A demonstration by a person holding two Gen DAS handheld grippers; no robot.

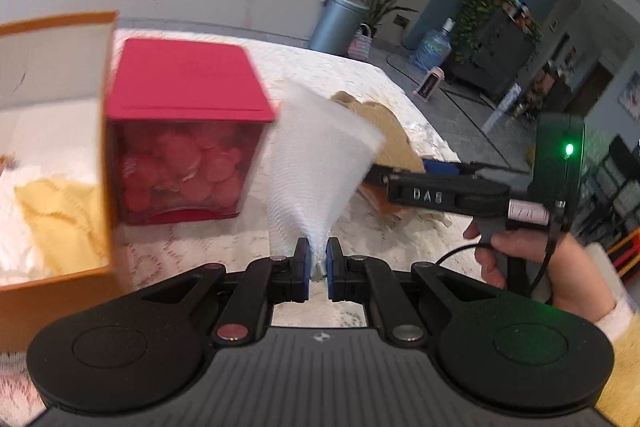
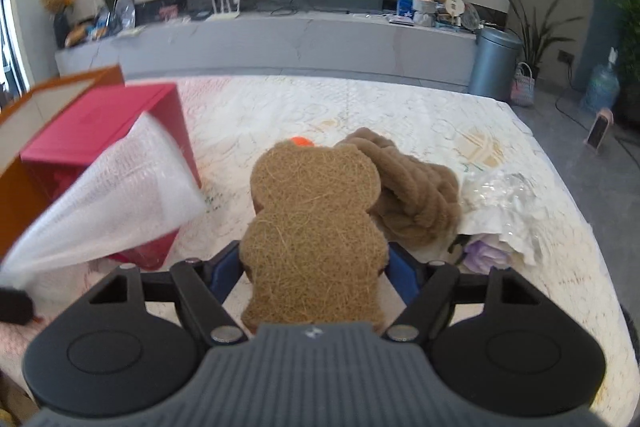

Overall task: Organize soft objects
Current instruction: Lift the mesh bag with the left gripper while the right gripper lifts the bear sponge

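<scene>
Left gripper (image 1: 318,259): jaws pinched nearly together on a bunched corner of the white mesh cloth (image 1: 320,151); the cloth fans up and forward from the jaws, blurred at its edges. Ahead-left of those jaws stands the red box (image 1: 188,135) with a clear front full of pinkish-red round pieces; touching its left side is the orange box (image 1: 56,291), open, with yellow cloth (image 1: 60,223) and white material inside. Right of the left jaws, the right gripper (image 1: 400,175) shows side-on, held by a hand (image 1: 532,263) with a white cuff.

Right gripper (image 2: 316,267): jaws stand wide, one blue pad on each side of the brown fibre pad (image 2: 316,223) (bear-shaped, scrubby texture); the pads appear to press its flanks, so it reads as gripped; the piece sticks up and forward from between the jaws, over the white patterned tablecloth (image 2: 360,107). Just beyond it, right of the jaw line, a brown chunky yarn bundle (image 2: 416,191) lies on the cloth; an orange bit (image 2: 302,141) peeks out behind the fibre pad's top. Further right, crumpled clear plastic (image 2: 500,199) over white paper, a purple item (image 2: 486,255) under it. Left of the right jaws, the mesh cloth hangs in front of the red box.
</scene>
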